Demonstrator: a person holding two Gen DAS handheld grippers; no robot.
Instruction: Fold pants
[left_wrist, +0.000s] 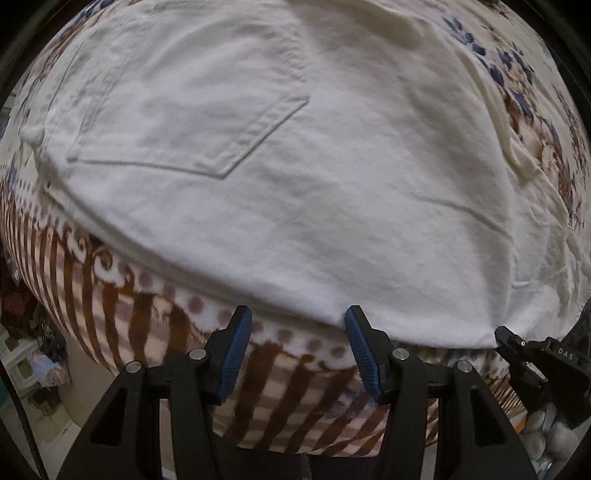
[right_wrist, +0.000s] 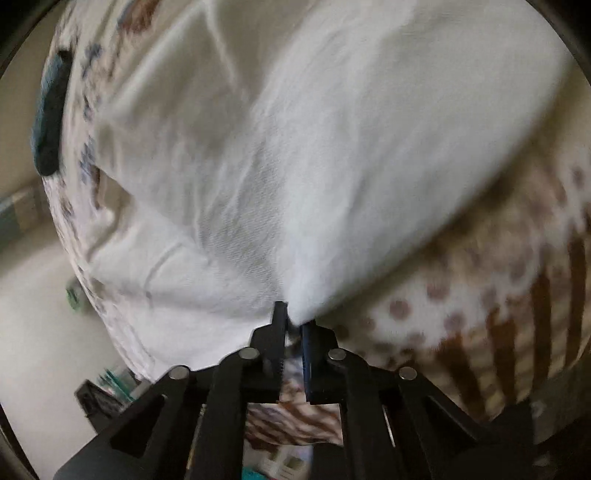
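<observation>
White cotton pants (left_wrist: 295, 166) lie spread flat over a fleecy blanket patterned with brown stripes, dots and blue-brown flowers (left_wrist: 122, 295), which covers what seems to be a bed. In the left wrist view the seat side faces up: a pointed back patch pocket (left_wrist: 192, 133) sits left of centre, and the garment's near edge runs in a curve just above the blanket's dotted band.

The left tool (left_wrist: 298, 328) points down at that near edge with its blue-padded fingers (left_wrist: 236, 354) standing apart. Nothing is between the pads; the right-hand pad touches or nearly touches the hem of the fabric (the picture does not settle which), while the other hangs over bare blanket. So the left tool is released.

At the lower right of the same view the black tip of the right tool (left_wrist: 508, 338) meets the corner of the pants.

The right wrist view is blurred. There the right tool (right_wrist: 294, 323) is clenched, its fingers drawn almost together on a pinched point of the white fabric, which rises from the tips in a raised fold. A dark teal object (right_wrist: 51, 122) lies at the far edge of the blanket, too smeared to identify.
</observation>
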